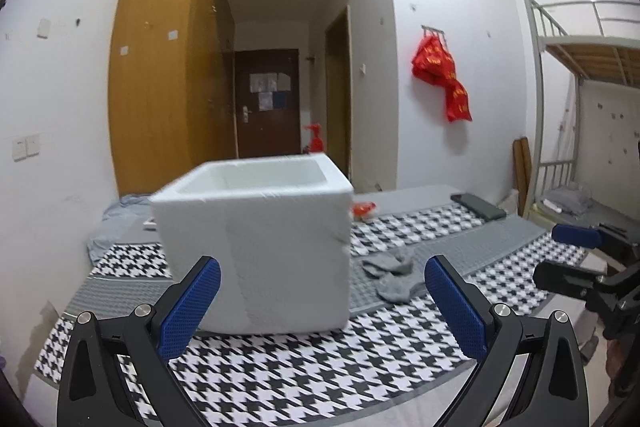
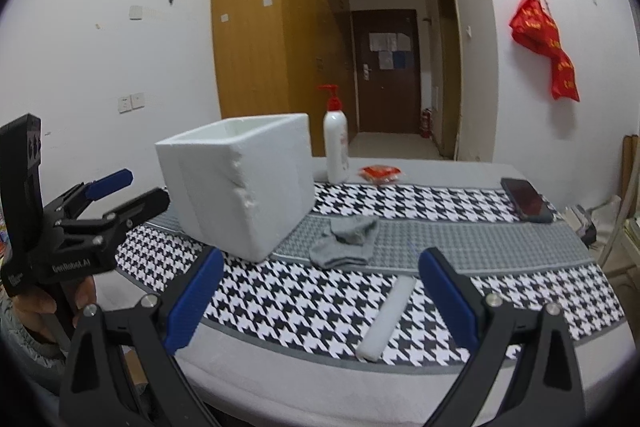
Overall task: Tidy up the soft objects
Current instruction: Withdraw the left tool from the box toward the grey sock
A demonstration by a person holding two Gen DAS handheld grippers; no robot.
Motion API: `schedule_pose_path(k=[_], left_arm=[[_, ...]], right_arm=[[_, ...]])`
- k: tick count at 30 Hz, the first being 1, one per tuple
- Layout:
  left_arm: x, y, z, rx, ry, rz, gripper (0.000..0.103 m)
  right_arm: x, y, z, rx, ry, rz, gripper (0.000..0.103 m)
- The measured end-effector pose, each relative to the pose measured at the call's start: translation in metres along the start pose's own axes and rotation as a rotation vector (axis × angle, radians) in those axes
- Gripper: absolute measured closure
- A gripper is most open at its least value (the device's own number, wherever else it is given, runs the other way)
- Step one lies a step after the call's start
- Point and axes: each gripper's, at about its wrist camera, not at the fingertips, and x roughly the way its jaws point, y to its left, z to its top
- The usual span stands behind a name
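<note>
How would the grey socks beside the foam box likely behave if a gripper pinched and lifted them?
The grey socks lie crumpled and flat on the cloth, so they would probably hang limp. They look thin, so likely light. There seem to be two overlapping pieces, so one pinch may lift only one.

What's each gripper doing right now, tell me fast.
Left gripper: open, holding nothing, facing the foam box.
Right gripper: open, holding nothing, above the cloth near the grey socks.

A dormitory room: metal bunk bed (image 1: 576, 39), wooden wardrobe (image 2: 256, 27).
</note>
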Motion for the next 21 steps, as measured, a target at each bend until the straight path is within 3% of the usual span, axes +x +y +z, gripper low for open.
schedule_pose_path(k=[21], left_arm=[[0.042,-0.049,-0.015,0.032,0.111,-0.199,0.001]], right_arm=[[-0.01,-0.043,-0.033,0.1,0.068,-0.189,0.003]])
